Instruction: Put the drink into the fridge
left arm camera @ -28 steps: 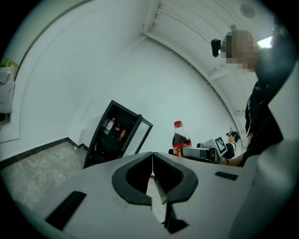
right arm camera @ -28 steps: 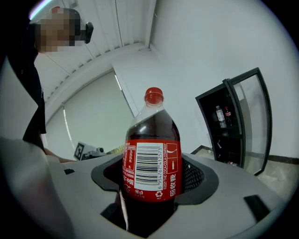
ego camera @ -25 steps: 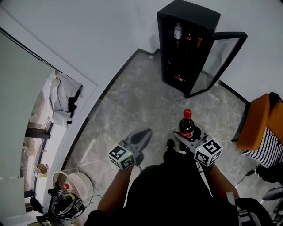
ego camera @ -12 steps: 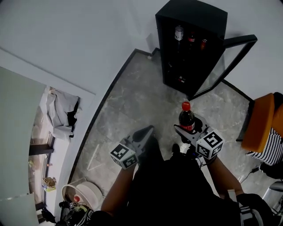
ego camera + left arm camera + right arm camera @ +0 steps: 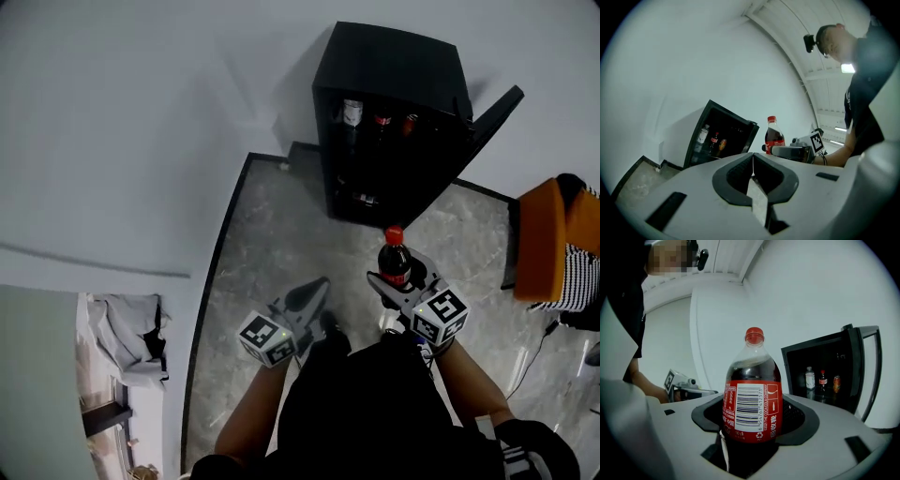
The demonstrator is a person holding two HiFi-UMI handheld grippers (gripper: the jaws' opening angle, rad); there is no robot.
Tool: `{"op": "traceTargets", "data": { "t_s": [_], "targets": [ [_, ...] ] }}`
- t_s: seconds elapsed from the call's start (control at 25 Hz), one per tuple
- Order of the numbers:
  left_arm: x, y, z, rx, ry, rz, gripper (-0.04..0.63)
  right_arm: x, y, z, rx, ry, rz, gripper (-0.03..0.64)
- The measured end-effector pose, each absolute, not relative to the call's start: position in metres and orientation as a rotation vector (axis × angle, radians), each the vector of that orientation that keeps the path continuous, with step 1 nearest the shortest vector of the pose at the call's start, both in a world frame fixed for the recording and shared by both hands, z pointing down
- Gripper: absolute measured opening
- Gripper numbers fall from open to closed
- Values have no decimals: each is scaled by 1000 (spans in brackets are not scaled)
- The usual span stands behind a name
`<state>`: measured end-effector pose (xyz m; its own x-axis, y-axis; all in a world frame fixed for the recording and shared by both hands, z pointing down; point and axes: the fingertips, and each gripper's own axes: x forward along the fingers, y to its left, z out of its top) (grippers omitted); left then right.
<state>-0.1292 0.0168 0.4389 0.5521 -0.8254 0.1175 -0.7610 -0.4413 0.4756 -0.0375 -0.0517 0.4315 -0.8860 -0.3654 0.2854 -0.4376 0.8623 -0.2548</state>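
My right gripper is shut on a cola bottle with a red cap and red label, held upright above the floor. The black fridge stands against the white wall ahead, its glass door swung open to the right. On its upper shelf stand a few drinks. My left gripper is shut with nothing in it, held beside the right one; from it the cola bottle and the fridge show ahead.
An orange chair with a striped cloth stands right of the fridge. The floor is grey marble tile with a dark skirting along the left wall. A pale garment hangs behind glass at lower left. A cable lies on the floor at right.
The person has walked closer to the fridge with both grippers carried forward; the fridge now sits larger and more central. The bottle stays gripped. The bucket and clutter at lower left left the view.
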Motion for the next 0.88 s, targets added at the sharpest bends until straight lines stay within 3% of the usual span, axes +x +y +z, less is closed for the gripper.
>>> {"op": "traceTargets", "data": {
  "t_s": [0.36, 0.88],
  "targets": [
    [-140, -110, 479, 2330, -1222, -64, 11, -75, -160, 443, 880, -2812, 331, 313],
    [-109, -292, 520, 2451, -1346, -70, 12, -48, -331, 520, 1376, -2773, 258, 313]
  ]
}}
